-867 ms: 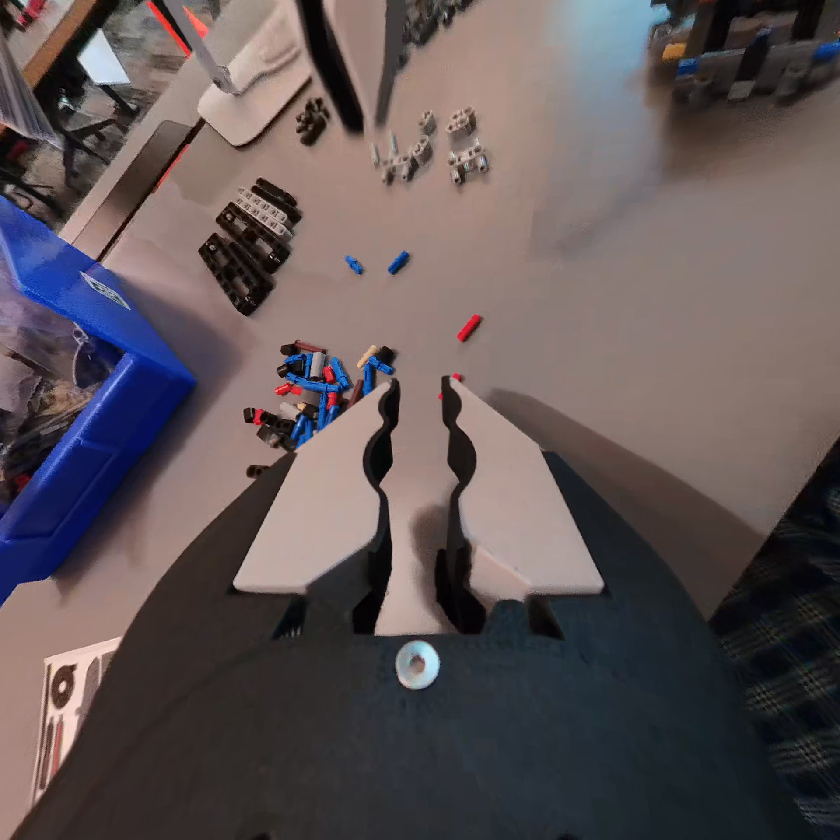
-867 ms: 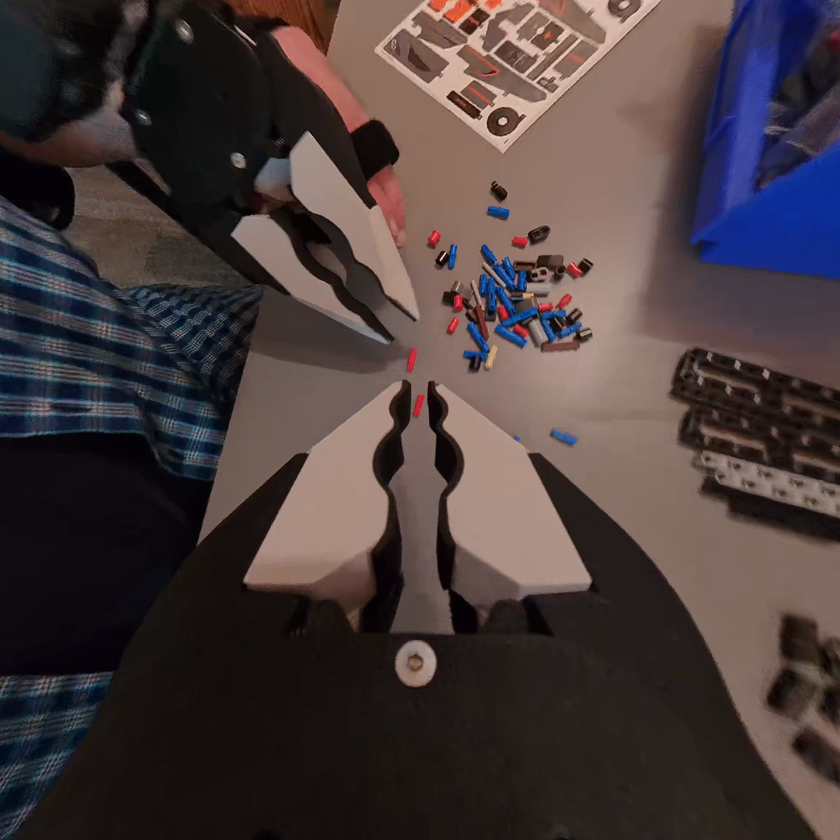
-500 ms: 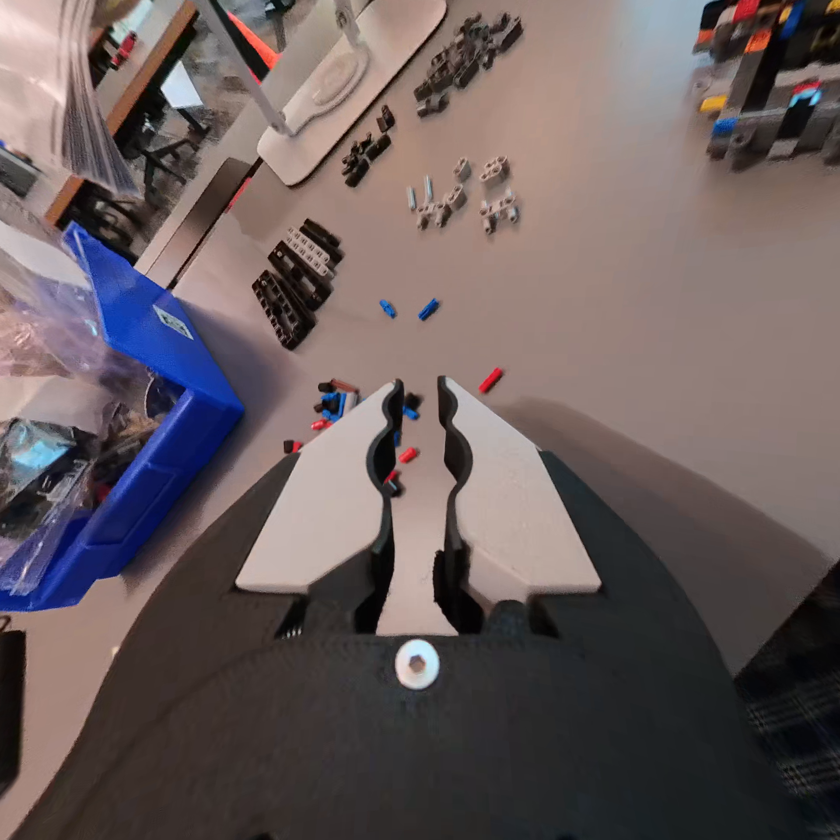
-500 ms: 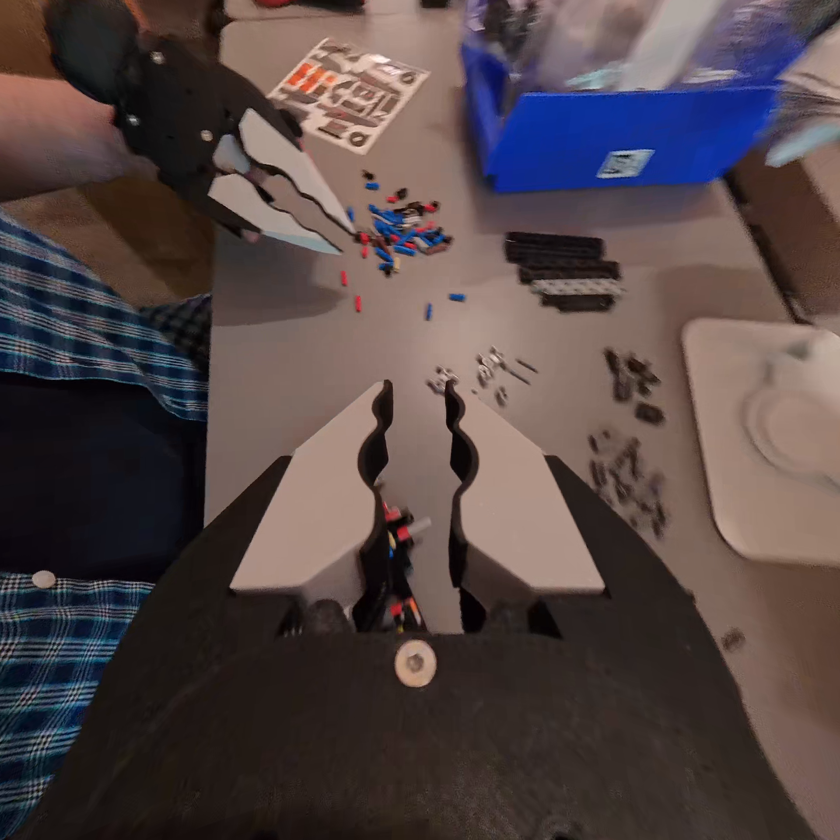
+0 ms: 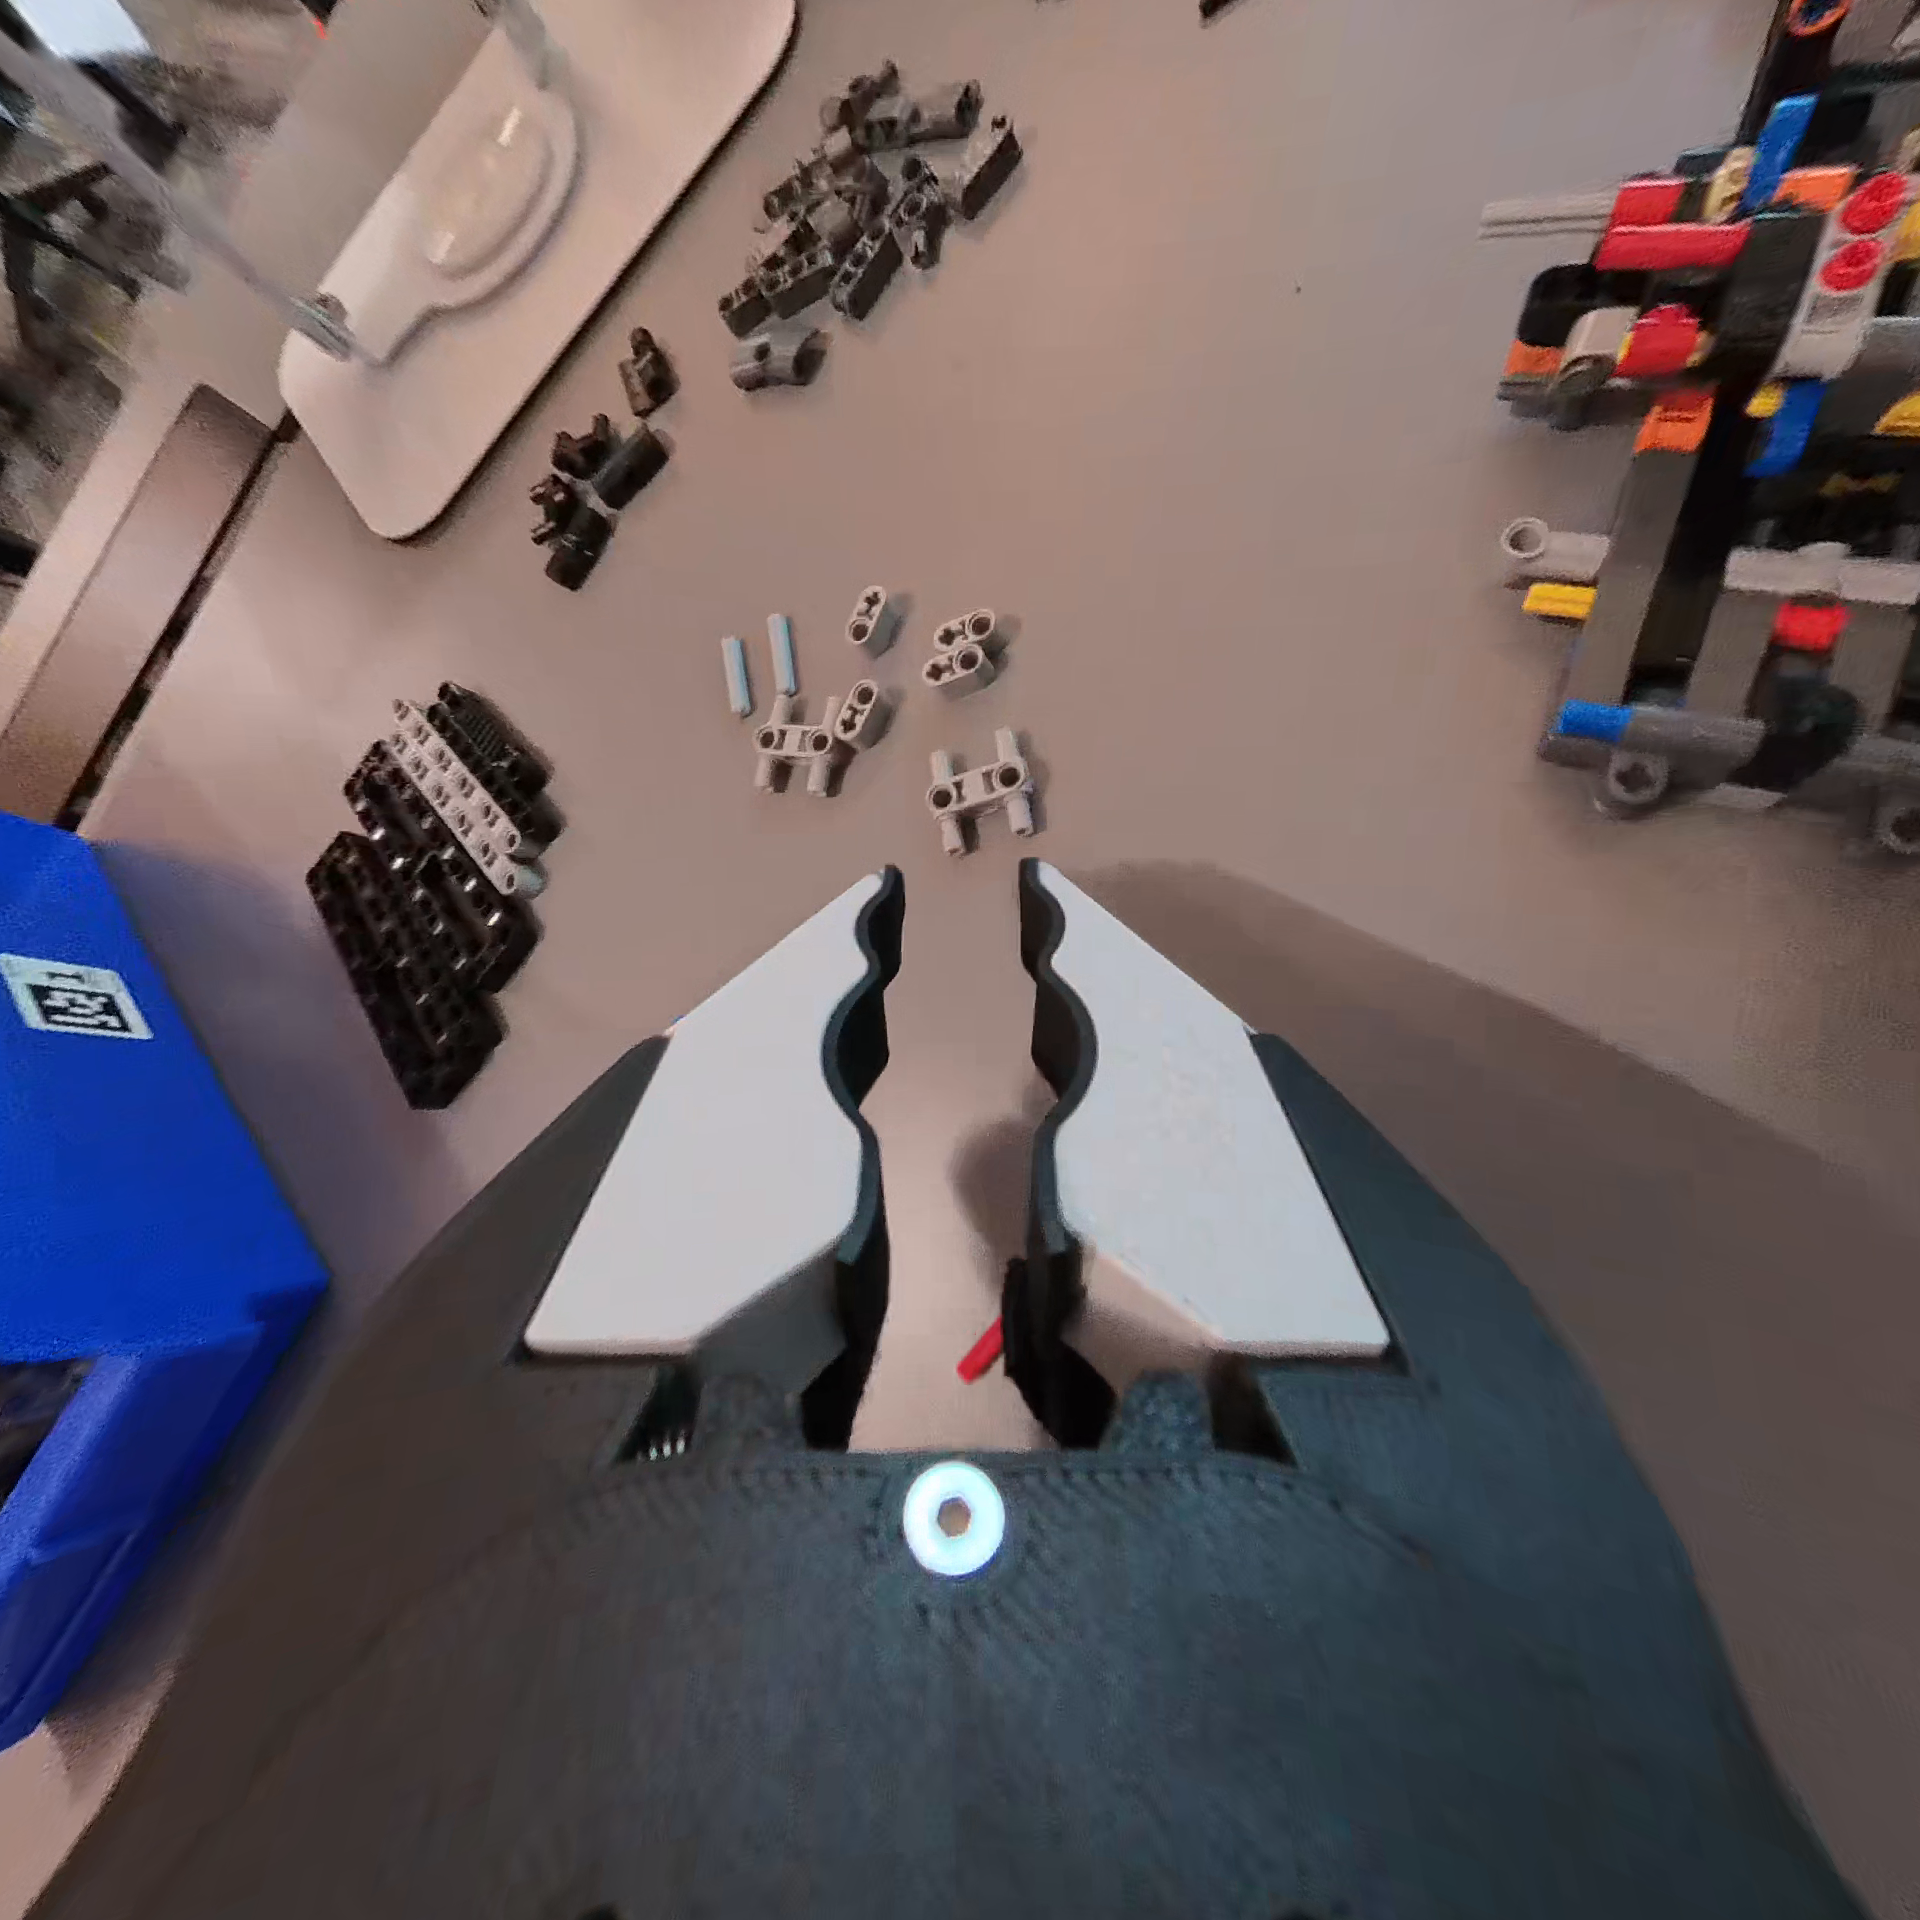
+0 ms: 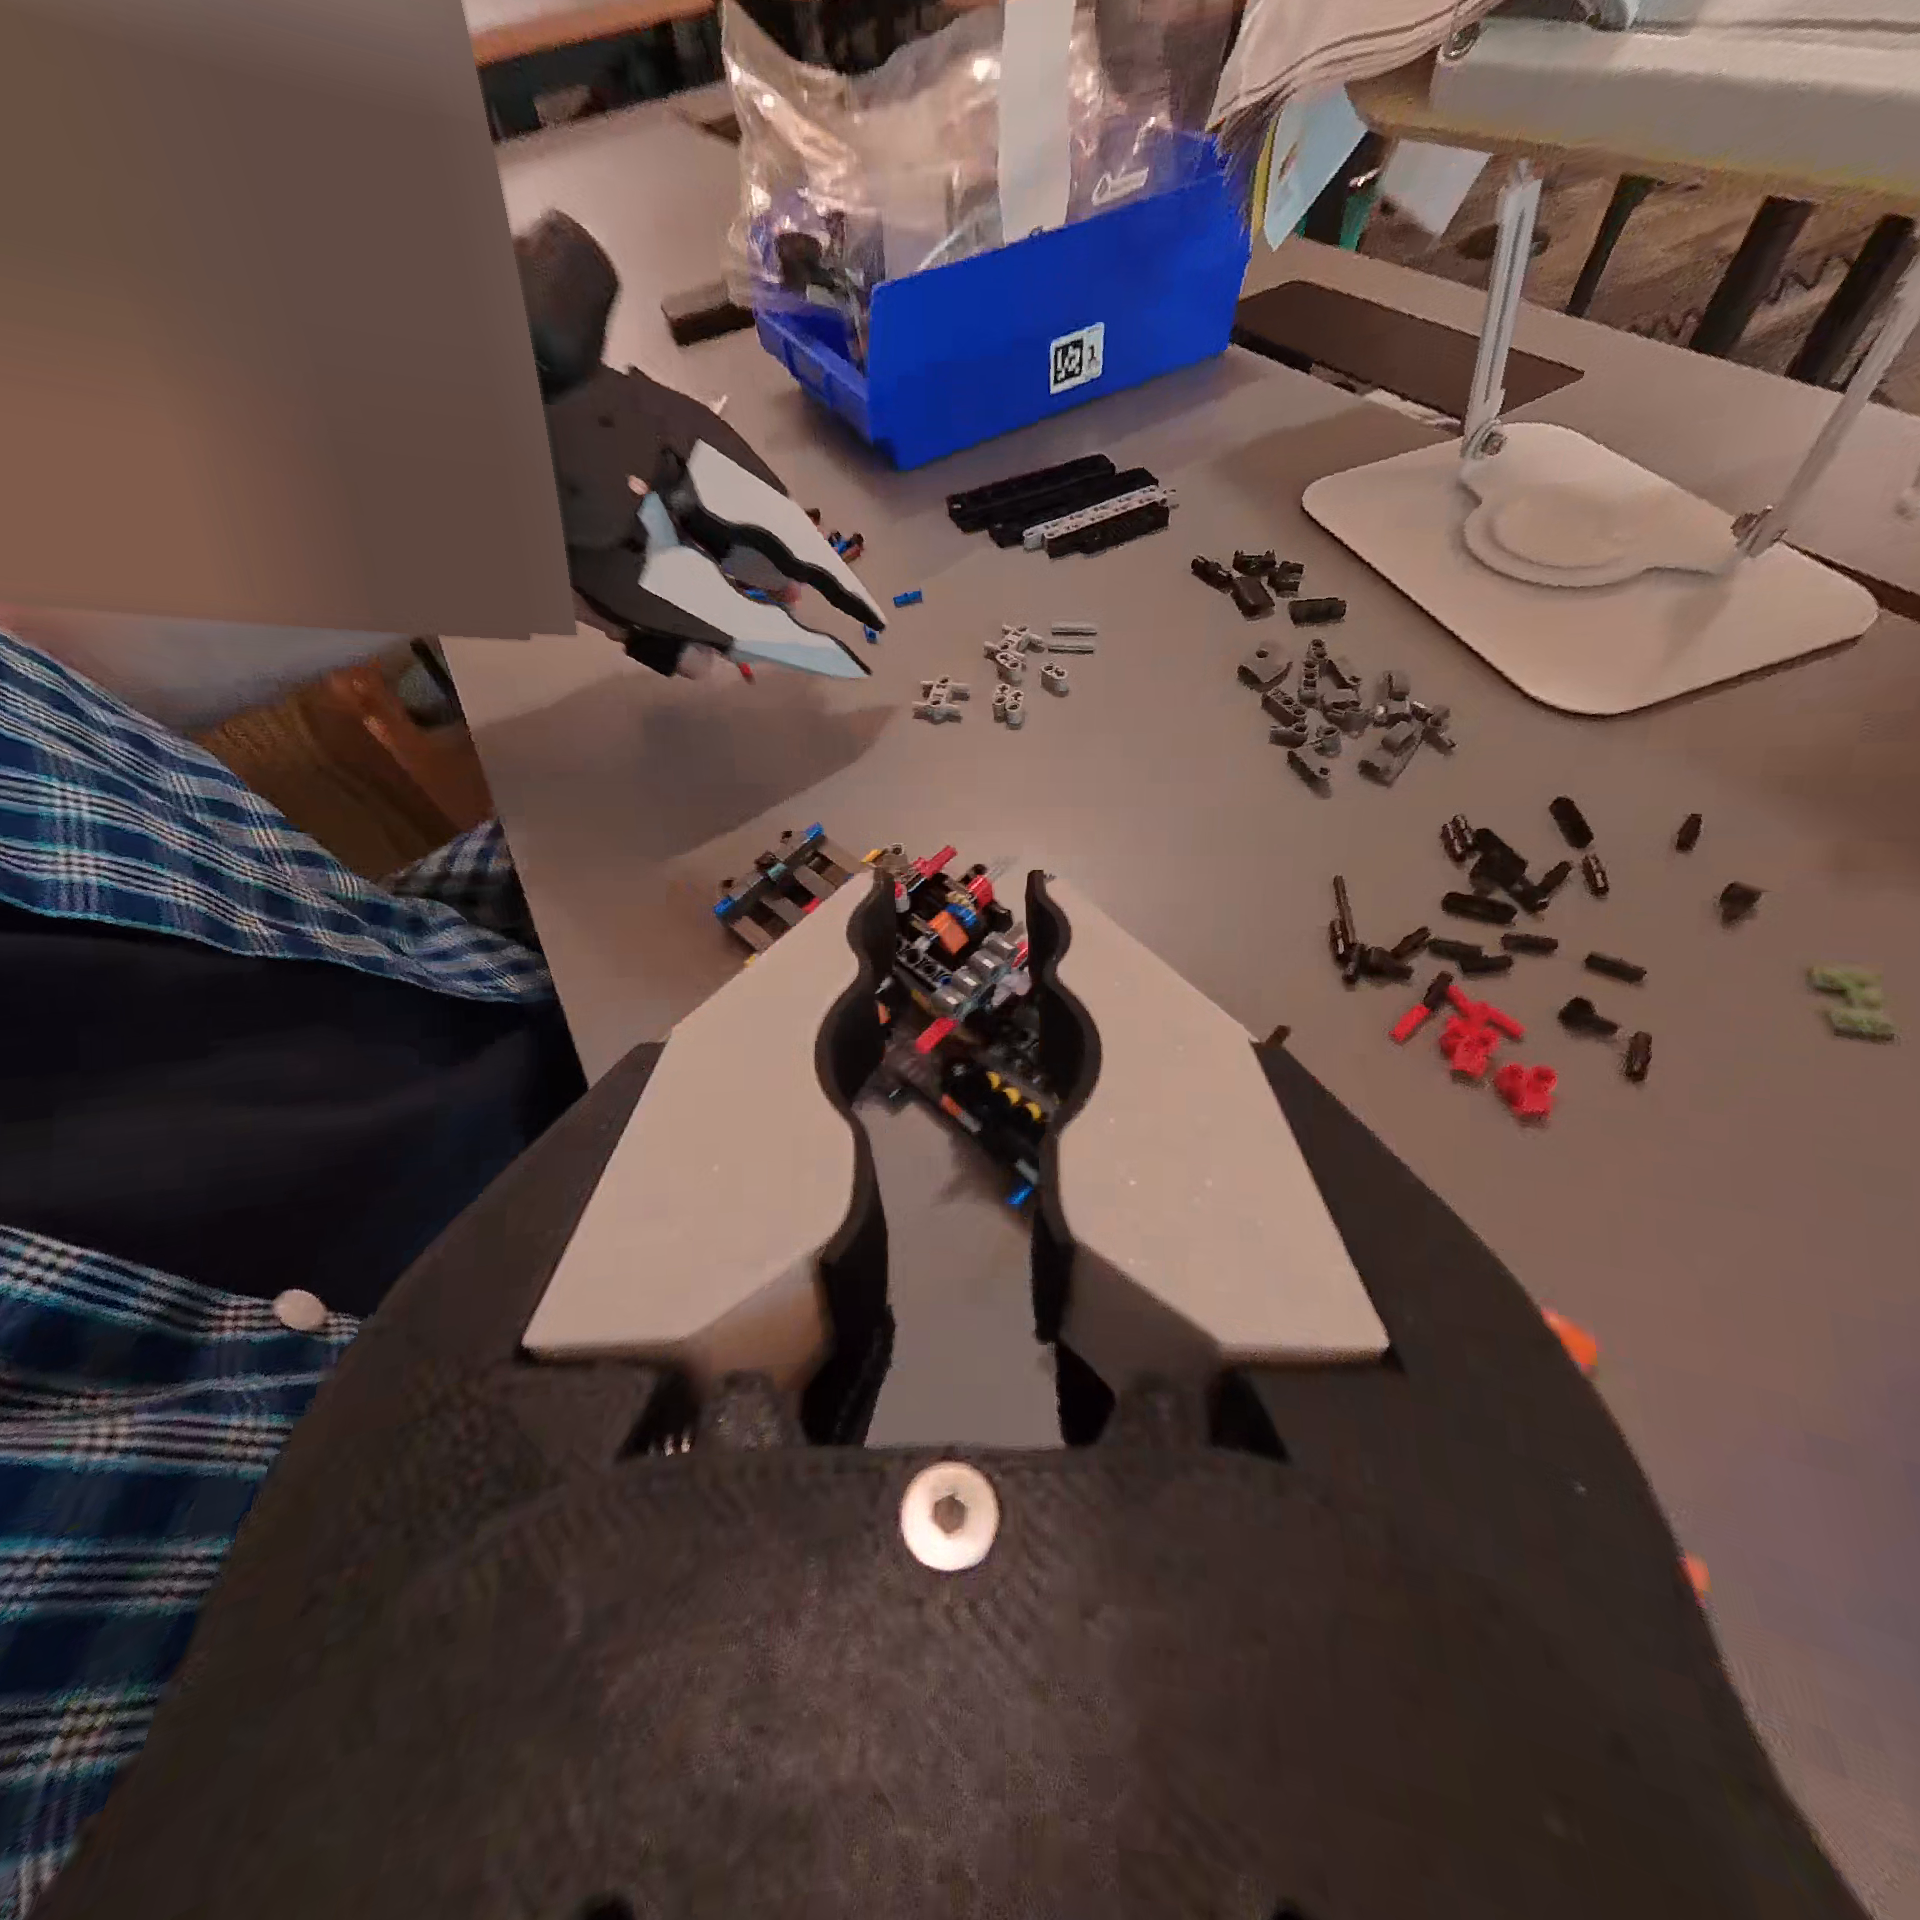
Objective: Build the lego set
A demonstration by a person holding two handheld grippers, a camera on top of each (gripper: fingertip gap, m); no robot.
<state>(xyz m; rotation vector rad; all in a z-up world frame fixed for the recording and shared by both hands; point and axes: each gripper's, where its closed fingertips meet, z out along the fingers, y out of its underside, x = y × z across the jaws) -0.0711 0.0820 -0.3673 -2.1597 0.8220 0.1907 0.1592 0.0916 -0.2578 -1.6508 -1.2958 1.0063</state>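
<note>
My left gripper (image 5: 958,873) is open and empty at the tips, held above the table just short of a group of light grey connectors (image 5: 883,707). A small red pin (image 5: 982,1356) shows through the gap near the finger bases. My right gripper (image 6: 958,883) is open, with a partly built, multicoloured lego model (image 6: 956,966) showing between its jaws on the table. I cannot tell if they touch it. The model also stands at the right in the left wrist view (image 5: 1714,468). The left gripper (image 6: 871,646) shows farther off in the right wrist view, near the grey connectors (image 6: 1003,675).
Black and grey beams (image 5: 436,883) lie left of my left gripper, beside a blue bin (image 5: 104,1195). A dark grey pile (image 6: 1340,717), black pins (image 6: 1496,914) and red pieces (image 6: 1475,1039) lie right of the model. A white stand base (image 6: 1579,582) sits far right. A person's plaid shirt is at the left.
My left gripper has moved forward from the pile of coloured pins to the grey connectors. My right gripper has swung away from the pins and now hangs over the model. Both stay open.
</note>
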